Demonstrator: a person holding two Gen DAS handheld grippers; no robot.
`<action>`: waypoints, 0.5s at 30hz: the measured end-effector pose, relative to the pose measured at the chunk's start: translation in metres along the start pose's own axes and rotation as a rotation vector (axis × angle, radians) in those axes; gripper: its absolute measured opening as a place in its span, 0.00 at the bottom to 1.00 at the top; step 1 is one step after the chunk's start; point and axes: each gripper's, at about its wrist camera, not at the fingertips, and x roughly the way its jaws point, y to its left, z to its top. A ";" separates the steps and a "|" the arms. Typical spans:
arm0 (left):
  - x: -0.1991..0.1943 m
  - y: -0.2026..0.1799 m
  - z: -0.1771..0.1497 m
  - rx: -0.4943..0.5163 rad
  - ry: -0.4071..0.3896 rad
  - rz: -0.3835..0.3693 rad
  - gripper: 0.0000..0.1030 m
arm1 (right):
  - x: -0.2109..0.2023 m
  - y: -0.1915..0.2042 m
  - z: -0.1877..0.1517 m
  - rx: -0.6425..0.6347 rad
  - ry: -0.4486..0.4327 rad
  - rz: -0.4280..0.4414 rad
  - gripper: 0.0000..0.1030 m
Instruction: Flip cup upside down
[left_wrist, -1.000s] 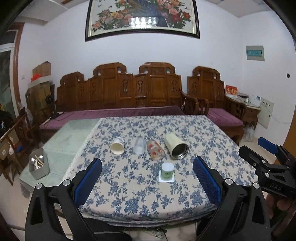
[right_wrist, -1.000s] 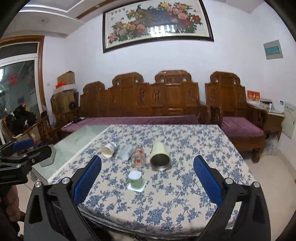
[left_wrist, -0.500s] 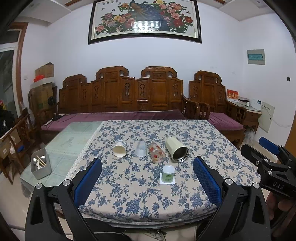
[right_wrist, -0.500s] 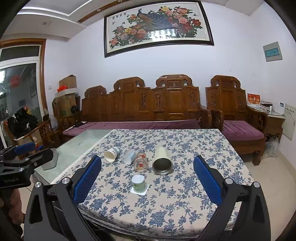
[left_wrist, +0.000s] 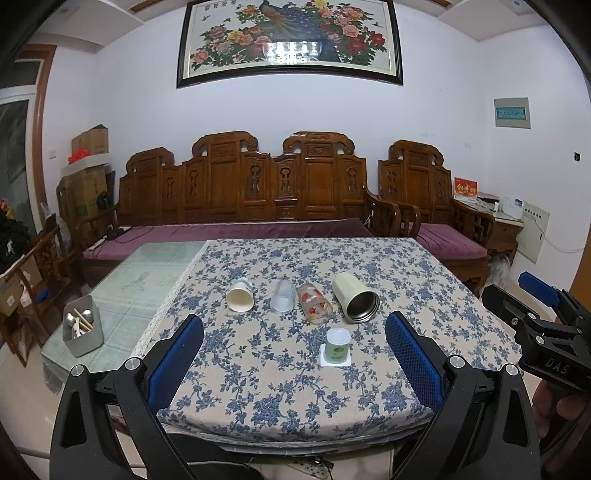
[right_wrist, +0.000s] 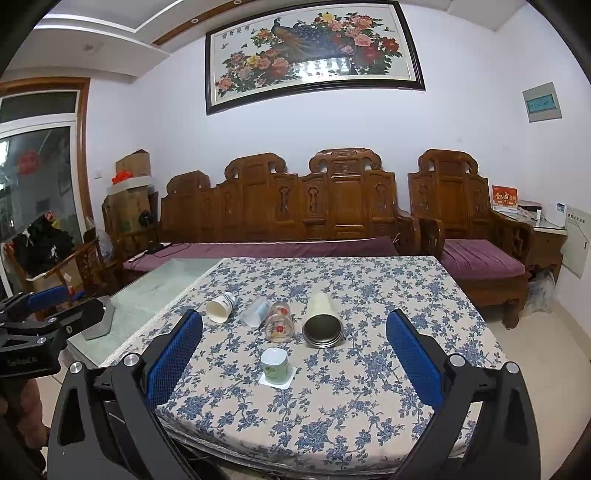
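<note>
Both grippers, left (left_wrist: 293, 354) and right (right_wrist: 294, 354), hang spread and empty, tilted slightly higher than a second ago, no nearer the green cup (left_wrist: 337, 346), so your flip hasn't begun.

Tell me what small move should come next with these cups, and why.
Probably move the right gripper forward and down toward the green cup. That cup stands upright on a white coaster at the near side of the table, closest to the right gripper. Both grippers are open, hold nothing, and sit short of the table edge. The four cups behind lie on their sides.
</note>
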 end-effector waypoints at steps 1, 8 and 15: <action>0.000 0.000 0.000 -0.001 0.000 -0.001 0.92 | 0.000 0.000 0.000 0.000 0.000 0.000 0.97; 0.000 0.000 0.000 -0.001 0.000 0.001 0.92 | 0.001 0.000 0.000 -0.001 -0.001 -0.003 0.97; 0.001 -0.001 -0.003 0.005 0.001 0.002 0.92 | 0.001 0.000 0.000 -0.002 -0.001 -0.003 0.97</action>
